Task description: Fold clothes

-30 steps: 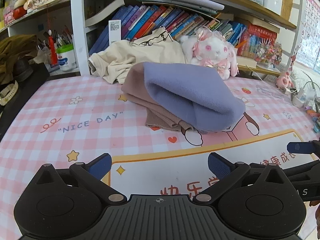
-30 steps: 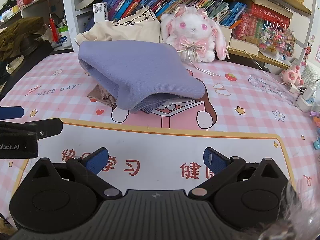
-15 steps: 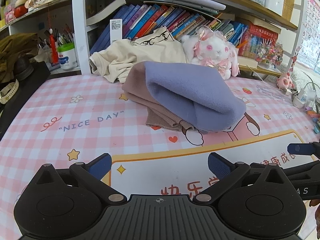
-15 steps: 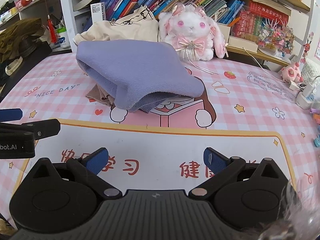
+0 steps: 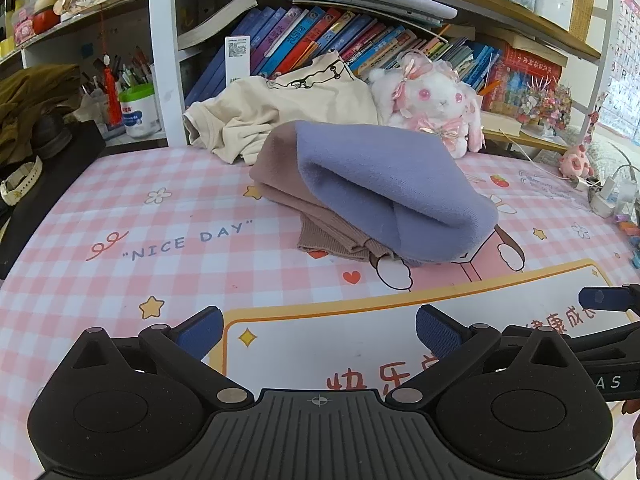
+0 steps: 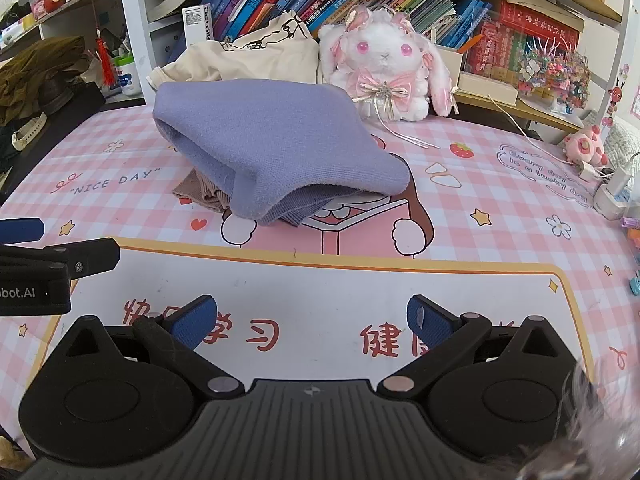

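A folded purple garment [image 5: 384,192] [image 6: 272,144] lies on top of a folded brown garment [image 5: 320,224] [image 6: 202,192] in the middle of the pink checked mat [image 5: 160,248] [image 6: 480,184]. Behind them, a crumpled cream shirt [image 5: 280,112] [image 6: 256,56] leans against the bookshelf. My left gripper [image 5: 318,328] hovers open above the mat's near edge, well short of the stack, holding nothing. My right gripper [image 6: 312,320] is open too, empty, beside the left one. Each gripper's arm shows at the edge of the other's view.
A white and pink plush rabbit [image 5: 432,104] [image 6: 384,68] sits behind the stack. Bookshelves [image 5: 340,40] line the back. A dark bag and a watch [image 5: 20,184] lie at the left edge. Chargers and small toys [image 6: 612,192] clutter the right edge.
Both grippers have crept slightly, so the stack sits a little differently in view. The clothes have not moved and both grippers remain open.
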The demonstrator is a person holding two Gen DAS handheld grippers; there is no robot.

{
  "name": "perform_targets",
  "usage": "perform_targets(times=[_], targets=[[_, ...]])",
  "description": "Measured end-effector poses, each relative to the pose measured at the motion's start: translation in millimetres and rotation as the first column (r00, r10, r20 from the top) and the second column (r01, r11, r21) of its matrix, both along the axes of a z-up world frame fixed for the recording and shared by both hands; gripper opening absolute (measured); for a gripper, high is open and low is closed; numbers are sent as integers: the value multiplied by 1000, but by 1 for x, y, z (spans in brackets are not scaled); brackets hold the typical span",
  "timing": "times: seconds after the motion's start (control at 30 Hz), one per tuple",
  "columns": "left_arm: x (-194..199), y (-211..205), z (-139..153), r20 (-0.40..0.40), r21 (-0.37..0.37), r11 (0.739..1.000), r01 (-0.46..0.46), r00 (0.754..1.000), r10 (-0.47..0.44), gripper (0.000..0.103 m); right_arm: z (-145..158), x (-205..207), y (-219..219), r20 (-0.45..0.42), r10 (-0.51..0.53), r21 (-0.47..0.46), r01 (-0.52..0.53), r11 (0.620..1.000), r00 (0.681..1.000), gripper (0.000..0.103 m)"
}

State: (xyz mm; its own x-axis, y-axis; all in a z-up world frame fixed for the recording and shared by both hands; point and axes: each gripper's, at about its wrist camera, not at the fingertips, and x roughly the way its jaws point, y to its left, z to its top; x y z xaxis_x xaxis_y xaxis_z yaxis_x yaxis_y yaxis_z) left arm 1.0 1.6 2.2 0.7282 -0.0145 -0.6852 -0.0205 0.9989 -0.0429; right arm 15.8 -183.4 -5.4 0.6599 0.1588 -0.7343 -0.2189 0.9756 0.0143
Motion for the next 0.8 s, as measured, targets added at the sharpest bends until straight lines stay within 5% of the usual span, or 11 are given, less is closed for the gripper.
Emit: perform_targets(times=[0.8], targets=[[-1,1,-1,0,3,1000,-1,1000,1,103,0,-1,1,-5,1,1,-1,1000,1000,103]])
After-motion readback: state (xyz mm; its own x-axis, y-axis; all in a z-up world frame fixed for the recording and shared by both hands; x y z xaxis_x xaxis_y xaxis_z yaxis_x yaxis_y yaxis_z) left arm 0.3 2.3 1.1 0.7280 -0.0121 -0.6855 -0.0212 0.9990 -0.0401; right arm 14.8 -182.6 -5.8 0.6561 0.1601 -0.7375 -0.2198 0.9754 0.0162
